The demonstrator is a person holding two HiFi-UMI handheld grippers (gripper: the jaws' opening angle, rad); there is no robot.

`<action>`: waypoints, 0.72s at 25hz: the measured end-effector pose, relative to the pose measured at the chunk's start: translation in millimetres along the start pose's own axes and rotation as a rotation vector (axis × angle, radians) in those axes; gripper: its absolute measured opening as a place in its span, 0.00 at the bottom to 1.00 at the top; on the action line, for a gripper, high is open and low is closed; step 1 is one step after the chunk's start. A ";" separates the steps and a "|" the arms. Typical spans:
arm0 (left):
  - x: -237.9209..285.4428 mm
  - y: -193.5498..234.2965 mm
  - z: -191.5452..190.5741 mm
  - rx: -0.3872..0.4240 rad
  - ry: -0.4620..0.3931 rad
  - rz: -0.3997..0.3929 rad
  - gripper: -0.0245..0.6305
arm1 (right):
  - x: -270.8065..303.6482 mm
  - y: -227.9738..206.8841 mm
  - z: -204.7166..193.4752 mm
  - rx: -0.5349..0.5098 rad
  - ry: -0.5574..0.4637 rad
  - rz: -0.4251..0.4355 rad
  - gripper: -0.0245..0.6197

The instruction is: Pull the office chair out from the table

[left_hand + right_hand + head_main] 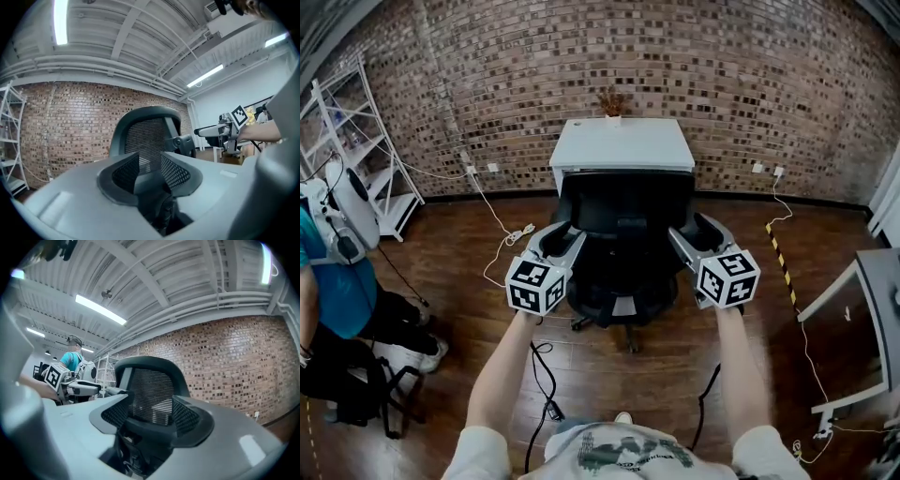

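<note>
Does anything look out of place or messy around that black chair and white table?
Only the cabling: a white power strip lies loose on the wooden floor left of the black mesh office chair, and a black cable trails behind it. The chair sits squarely at the white table; nothing spilled or damaged.

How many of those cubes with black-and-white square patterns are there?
2. One cube sits on the left tongs, left of the office chair; the other on the right tongs, right of it. None seems hidden.

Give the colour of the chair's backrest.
Black mesh office-chair backrest; clearest in the right gripper view.
</note>
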State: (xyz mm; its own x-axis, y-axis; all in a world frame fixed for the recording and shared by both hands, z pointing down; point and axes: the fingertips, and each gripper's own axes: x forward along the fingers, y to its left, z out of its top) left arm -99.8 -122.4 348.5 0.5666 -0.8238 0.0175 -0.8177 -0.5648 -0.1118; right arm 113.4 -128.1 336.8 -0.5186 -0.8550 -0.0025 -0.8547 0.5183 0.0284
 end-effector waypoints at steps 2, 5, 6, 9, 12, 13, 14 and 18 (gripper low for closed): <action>-16.1 -17.0 4.8 0.012 -0.014 -0.007 0.21 | -12.6 22.8 4.0 0.003 -0.022 -0.001 0.43; -41.9 -42.5 7.2 -0.009 -0.033 -0.043 0.09 | -28.4 65.3 7.9 -0.011 -0.038 0.008 0.41; -50.4 -51.5 7.3 -0.017 -0.034 -0.062 0.06 | -33.2 79.5 8.7 -0.012 -0.038 0.010 0.41; -76.8 -77.9 10.6 -0.027 -0.032 -0.110 0.06 | -50.1 121.5 11.3 -0.007 -0.038 0.022 0.40; -103.2 -101.2 13.9 -0.057 -0.042 -0.138 0.06 | -69.5 160.0 8.5 -0.020 -0.023 0.029 0.38; -112.2 -107.5 14.6 -0.070 -0.048 -0.143 0.06 | -76.0 171.7 6.4 -0.021 -0.019 0.029 0.37; -121.4 -113.3 14.7 -0.080 -0.054 -0.145 0.06 | -82.9 182.7 4.0 -0.021 -0.018 0.026 0.35; -156.2 -141.7 8.8 -0.110 -0.067 -0.154 0.06 | -119.4 217.2 -8.1 -0.024 -0.015 -0.009 0.24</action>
State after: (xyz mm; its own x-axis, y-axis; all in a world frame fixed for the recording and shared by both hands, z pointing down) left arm -71.5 86.8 352.8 0.6884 -0.7242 -0.0411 -0.7249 -0.6889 -0.0035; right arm -10.1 86.5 351.4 -0.5110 -0.8594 -0.0174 -0.8588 0.5096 0.0518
